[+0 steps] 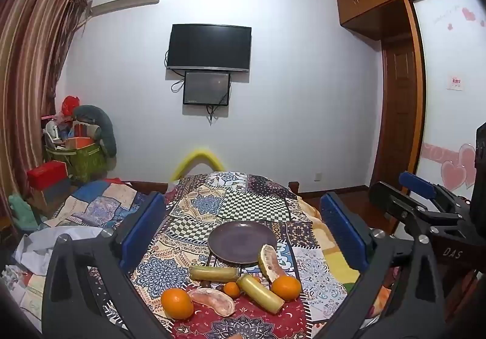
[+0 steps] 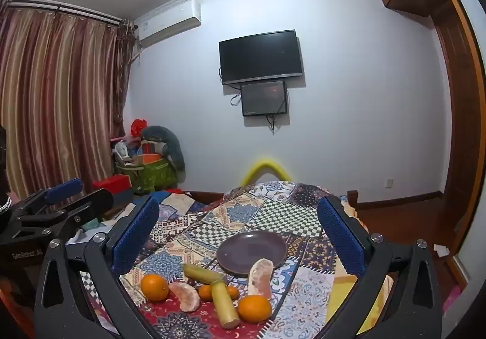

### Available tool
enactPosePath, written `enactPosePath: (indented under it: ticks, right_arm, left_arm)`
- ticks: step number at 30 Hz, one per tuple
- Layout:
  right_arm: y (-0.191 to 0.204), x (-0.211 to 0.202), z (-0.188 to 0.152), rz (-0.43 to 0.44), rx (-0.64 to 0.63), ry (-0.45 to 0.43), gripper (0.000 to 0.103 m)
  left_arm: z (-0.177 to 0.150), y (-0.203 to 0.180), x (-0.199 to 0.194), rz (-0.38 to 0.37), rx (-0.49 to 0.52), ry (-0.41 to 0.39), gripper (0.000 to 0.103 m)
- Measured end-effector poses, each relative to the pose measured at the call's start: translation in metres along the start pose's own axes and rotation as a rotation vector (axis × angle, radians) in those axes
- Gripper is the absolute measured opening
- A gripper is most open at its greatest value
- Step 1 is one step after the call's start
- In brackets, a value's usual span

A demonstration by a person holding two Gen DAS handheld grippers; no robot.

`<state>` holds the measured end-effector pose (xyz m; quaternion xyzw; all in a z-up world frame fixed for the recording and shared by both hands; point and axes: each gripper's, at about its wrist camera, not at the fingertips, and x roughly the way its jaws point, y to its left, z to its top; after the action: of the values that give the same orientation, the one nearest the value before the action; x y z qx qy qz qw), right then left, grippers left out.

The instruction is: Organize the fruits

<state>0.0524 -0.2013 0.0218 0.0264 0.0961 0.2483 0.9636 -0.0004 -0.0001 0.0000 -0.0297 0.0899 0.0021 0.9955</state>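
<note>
A dark purple plate (image 1: 240, 237) (image 2: 243, 248) lies empty on a patchwork cloth. In front of it are two large oranges (image 1: 176, 303) (image 1: 286, 287), two small oranges (image 1: 231, 289) (image 2: 205, 292), two pomelo segments (image 1: 212, 301) (image 1: 270, 261) and two sugarcane pieces (image 1: 214, 273) (image 1: 259, 293). The same fruit shows in the right wrist view, with an orange (image 2: 254, 308) nearest. My left gripper (image 1: 243, 234) is open and empty above the fruit. My right gripper (image 2: 240, 238) is open and empty, beside it to the right.
The patchwork cloth (image 1: 243, 202) covers a bed that ends near a yellow foam piece (image 1: 199, 161). Boxes and bags (image 1: 76, 154) are piled in the left corner by the curtain. A wooden wardrobe and door (image 1: 395, 96) stand at the right.
</note>
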Motion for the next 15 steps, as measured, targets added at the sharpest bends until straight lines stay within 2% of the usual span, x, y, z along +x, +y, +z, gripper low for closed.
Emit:
enactPosePath:
  ticks: [15]
  right_arm:
    - [0.0031,-0.0021,0.0008,0.001,0.01,-0.002,0.103]
  left_arm:
    - [0.0022,0.0025,0.0001,-0.011,-0.014,0.004,0.103]
